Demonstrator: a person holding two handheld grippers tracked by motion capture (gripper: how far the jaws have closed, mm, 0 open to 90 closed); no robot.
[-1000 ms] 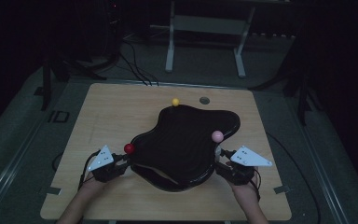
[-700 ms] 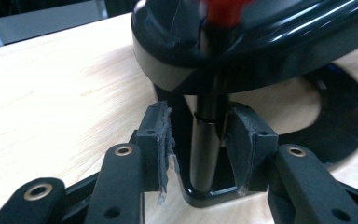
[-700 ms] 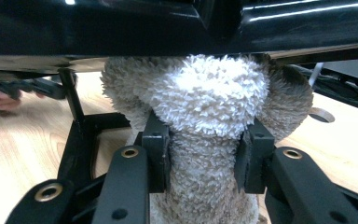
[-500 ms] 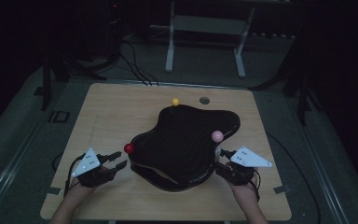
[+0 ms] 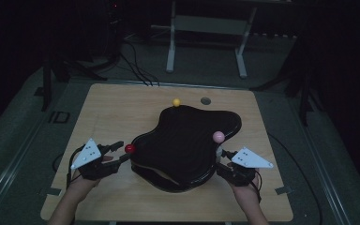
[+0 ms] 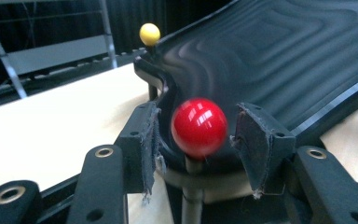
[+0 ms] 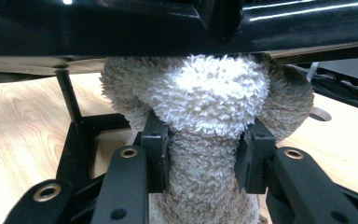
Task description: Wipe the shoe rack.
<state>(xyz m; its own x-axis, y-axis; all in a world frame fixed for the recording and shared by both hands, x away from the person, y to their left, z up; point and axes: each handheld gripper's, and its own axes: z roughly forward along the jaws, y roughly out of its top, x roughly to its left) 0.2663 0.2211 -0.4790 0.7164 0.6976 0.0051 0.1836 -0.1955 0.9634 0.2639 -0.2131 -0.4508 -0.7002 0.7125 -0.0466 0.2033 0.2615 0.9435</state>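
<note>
A light wooden table [image 5: 122,117] stands in a dark room and carries a glossy black wavy-edged tray [image 5: 183,140] on thin legs. The left gripper [image 6: 198,135] has just been opening; the red ball knob [image 6: 199,127] sits between its jaws, with gaps on both sides. The right gripper [image 7: 204,151] squeezes a fluffy beige towel [image 7: 209,102] under the tray's right edge.

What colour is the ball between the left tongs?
Glossy red; the ball shows best in the left gripper view, sitting on a dark stalk.
</note>
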